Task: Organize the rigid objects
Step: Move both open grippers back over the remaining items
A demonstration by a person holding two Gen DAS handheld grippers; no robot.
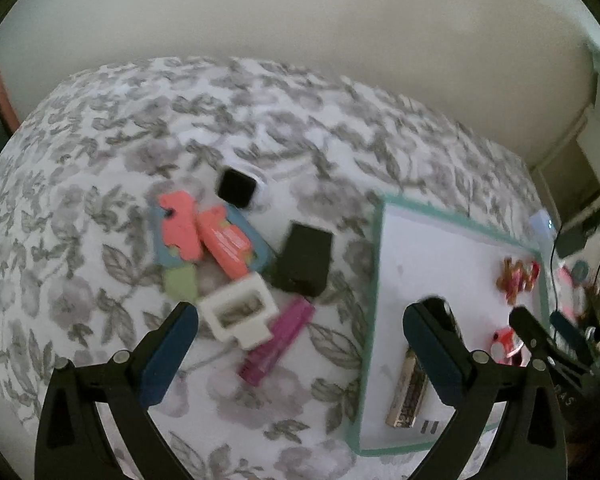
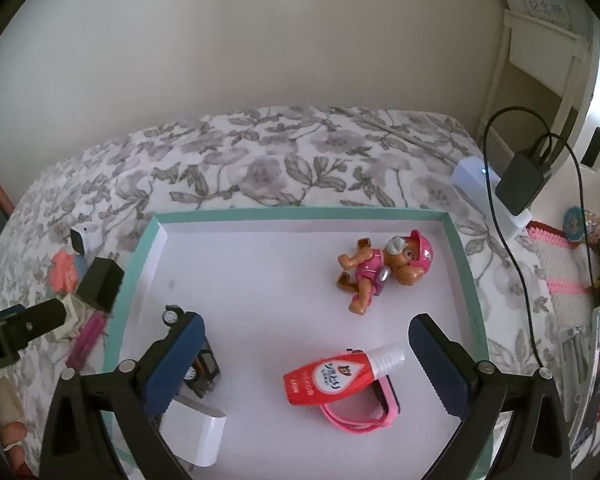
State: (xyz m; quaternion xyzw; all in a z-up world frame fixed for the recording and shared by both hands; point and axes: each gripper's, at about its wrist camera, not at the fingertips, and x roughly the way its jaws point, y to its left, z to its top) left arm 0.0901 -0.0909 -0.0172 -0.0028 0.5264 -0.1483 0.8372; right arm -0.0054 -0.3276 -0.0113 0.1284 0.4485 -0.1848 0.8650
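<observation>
With both grippers empty and spread wide, the sorting looks mid-way: the left gripper [image 1: 300, 344] hangs over the white plastic frame [image 1: 240, 314] and magenta ridged stick [image 1: 278, 342] on the floral bedspread [image 1: 100, 160], likely next for the teal-rimmed white tray [image 2: 300, 213], over which the right gripper [image 2: 306, 364] hovers.

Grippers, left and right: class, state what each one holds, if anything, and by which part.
Nothing is held. The left gripper is open above the clutter on the bedspread; the right gripper is open over the tray.
</observation>
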